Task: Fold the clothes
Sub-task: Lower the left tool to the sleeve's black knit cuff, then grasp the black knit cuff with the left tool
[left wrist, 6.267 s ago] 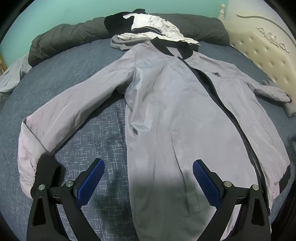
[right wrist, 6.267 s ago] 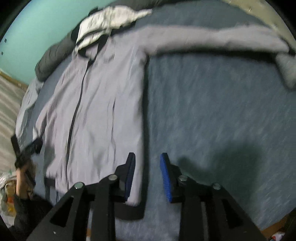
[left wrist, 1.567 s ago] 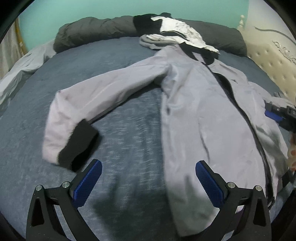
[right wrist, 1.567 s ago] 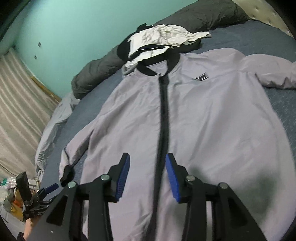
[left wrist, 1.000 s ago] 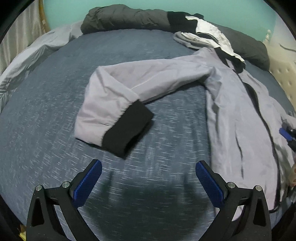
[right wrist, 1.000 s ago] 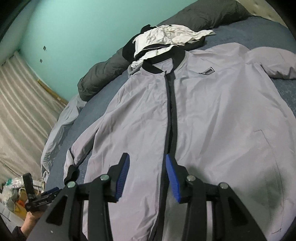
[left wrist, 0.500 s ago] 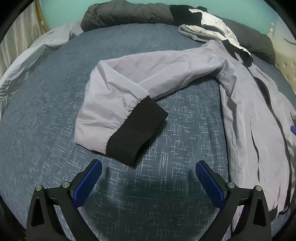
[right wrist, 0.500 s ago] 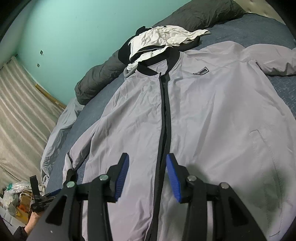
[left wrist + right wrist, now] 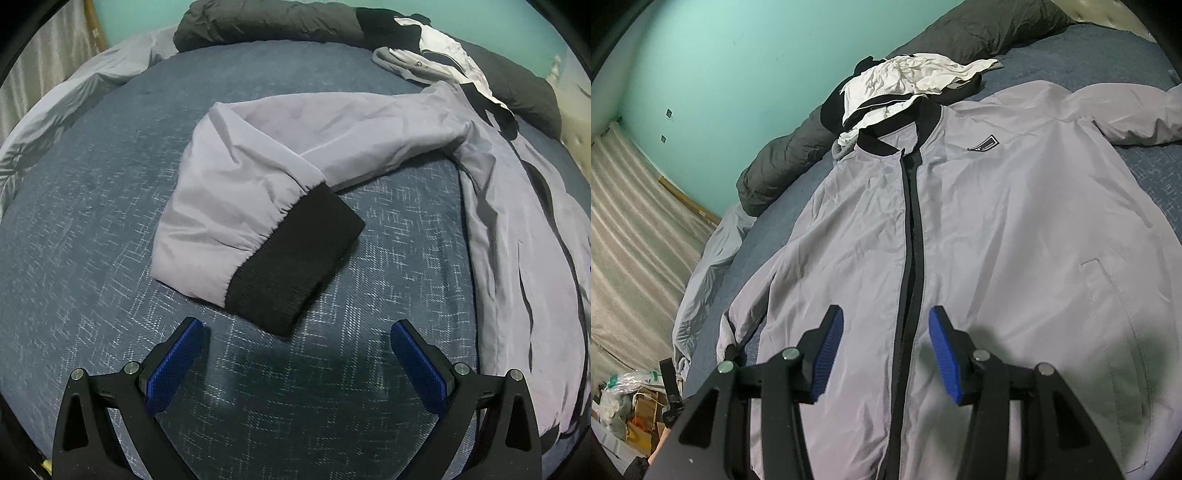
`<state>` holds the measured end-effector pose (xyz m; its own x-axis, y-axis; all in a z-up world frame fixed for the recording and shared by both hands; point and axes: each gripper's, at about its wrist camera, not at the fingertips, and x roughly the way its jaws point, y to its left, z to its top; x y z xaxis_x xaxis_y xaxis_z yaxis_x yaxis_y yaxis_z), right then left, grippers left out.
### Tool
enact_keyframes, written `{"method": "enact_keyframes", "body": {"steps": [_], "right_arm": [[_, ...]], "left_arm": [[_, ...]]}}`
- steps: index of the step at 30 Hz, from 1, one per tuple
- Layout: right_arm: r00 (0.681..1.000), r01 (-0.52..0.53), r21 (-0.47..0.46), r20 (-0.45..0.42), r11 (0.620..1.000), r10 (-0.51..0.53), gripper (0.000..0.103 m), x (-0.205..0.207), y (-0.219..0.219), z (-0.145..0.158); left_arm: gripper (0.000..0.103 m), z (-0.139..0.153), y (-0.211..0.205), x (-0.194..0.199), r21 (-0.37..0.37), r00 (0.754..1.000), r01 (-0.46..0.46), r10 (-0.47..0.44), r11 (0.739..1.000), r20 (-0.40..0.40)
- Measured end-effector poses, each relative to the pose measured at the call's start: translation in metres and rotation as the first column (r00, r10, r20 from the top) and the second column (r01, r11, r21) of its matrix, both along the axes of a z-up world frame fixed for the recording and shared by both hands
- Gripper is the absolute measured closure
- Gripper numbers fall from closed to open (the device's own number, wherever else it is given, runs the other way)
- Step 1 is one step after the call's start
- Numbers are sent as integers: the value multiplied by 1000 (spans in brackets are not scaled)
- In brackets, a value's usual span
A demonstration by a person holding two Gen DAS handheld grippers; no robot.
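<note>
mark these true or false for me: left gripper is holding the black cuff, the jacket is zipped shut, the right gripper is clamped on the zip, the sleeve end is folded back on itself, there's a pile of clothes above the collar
1. The left gripper is holding the black cuff. False: its jaws stand wide open, and the cuff lies on the bed just ahead of them.
2. The jacket is zipped shut. True.
3. The right gripper is clamped on the zip. False: its jaws are open above the jacket, one on each side of the zip.
4. The sleeve end is folded back on itself. True.
5. A pile of clothes lies beyond the collar. True.
</note>
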<state>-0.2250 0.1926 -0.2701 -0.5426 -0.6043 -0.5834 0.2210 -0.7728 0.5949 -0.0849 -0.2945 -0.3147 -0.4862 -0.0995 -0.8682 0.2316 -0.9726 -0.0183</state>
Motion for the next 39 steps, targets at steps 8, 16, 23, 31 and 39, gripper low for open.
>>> {"method": "enact_keyframes", "body": {"steps": [8, 16, 23, 31, 39], "right_arm": [[1000, -2, 3, 2, 1000, 2, 54, -1, -2, -1], [1000, -3, 5, 0, 1000, 3, 54, -1, -2, -1], [1000, -2, 7, 8, 1000, 2, 54, -2, -2, -4], [1000, 2, 5, 14, 1000, -2, 54, -3, 0, -5], [1000, 0, 6, 21, 1000, -1, 54, -4, -1, -7]], "left_arm": [[0, -2, 0, -2, -13, 1000, 9, -9, 1000, 10], [0, 3, -2, -1, -40, 1000, 8, -9, 999, -19], [0, 3, 1, -2, -83, 999, 26, -27, 996, -18], [4, -2, -1, -5, -83, 1000, 11, -12, 996, -3], [37, 0, -3, -5, -94, 1000, 26, -26, 995, 5]]}}
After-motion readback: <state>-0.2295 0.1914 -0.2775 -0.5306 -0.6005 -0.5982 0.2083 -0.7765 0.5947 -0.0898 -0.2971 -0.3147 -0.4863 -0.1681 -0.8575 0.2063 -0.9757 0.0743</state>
